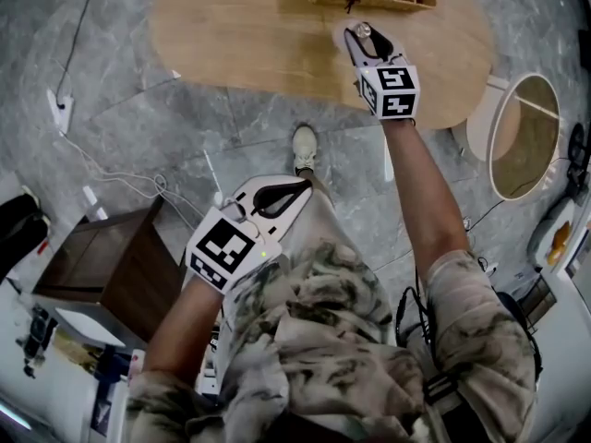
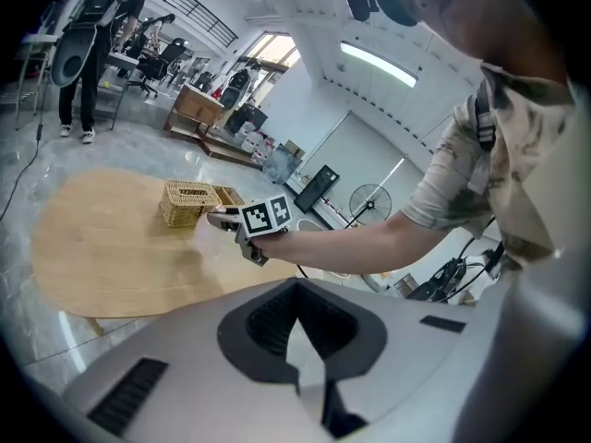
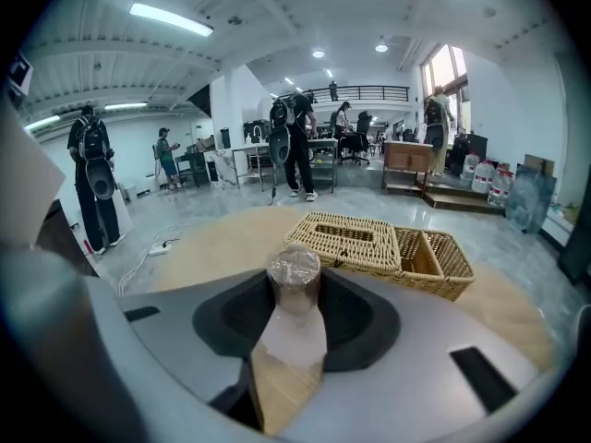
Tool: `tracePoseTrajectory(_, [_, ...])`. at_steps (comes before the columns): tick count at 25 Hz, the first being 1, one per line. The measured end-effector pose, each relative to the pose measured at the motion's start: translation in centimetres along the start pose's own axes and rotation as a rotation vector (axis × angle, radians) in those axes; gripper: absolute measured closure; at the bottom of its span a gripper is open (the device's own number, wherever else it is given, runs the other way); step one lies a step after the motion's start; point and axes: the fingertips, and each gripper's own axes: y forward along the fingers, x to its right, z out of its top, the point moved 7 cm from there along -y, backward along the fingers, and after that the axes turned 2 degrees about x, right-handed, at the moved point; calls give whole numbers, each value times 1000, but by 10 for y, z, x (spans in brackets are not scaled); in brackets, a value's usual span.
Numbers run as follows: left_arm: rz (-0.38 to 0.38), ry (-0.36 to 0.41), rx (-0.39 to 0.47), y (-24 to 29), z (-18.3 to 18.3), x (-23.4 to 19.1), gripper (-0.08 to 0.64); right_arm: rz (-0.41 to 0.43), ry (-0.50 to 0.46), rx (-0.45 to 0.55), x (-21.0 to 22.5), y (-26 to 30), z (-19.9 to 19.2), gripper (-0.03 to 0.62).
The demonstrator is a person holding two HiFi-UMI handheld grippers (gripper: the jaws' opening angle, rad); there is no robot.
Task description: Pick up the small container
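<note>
Dark wood showed at the far left of the head view, where a low cabinet (image 1: 111, 266) stood on the grey marble floor (image 1: 185, 127) with a white cable (image 1: 120, 178) trailing past it. Next along, the left gripper (image 1: 300, 185) hung low over the person's lap, well apart from the work. Its jaws were brought together at the tips, with nothing between them. It had no part in this step, and I judged it best kept there, out of the way.

Further right, the right gripper (image 1: 362, 40) reached out over the oval wooden table (image 1: 249, 35). Its jaws were clenched on the small container (image 3: 294, 280), a short clear tub with a crinkled film top. It stood upright between the pads and rose a little above them. The table top showed through the gap under it, so it seemed to be clear of the wood, though I could not be sure by how much.

The step in hand looked like the lift itself, with the grasp already made. Doing it well would call for a steady squeeze with no more force, since so thin a tub might buckle. The wrist should be kept from rolling so the tub did not tip. The rise should be straight, short of the wicker basket (image 3: 355, 240) just behind. A round pale-rimmed object (image 1: 522, 137) stood at the far right, off the table.
</note>
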Motion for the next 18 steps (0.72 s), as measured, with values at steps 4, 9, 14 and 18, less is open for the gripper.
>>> tracePoseTrajectory(4, [-4,15,7,-10,6,4,538,1,-3,5,-6,-12,18,433])
tracePoseTrajectory(9, [-16,38,18,-17,13,10,538,4,-10,13,-13,-27,37,433])
tracePoseTrajectory(14, [-24,52,25,-22,16,16,538,6,-15,30,-18,-44,53,433])
tracePoseTrajectory(18, [-27,62,30,-26,16,25,538,7,-20,41,-22,-58,67,433])
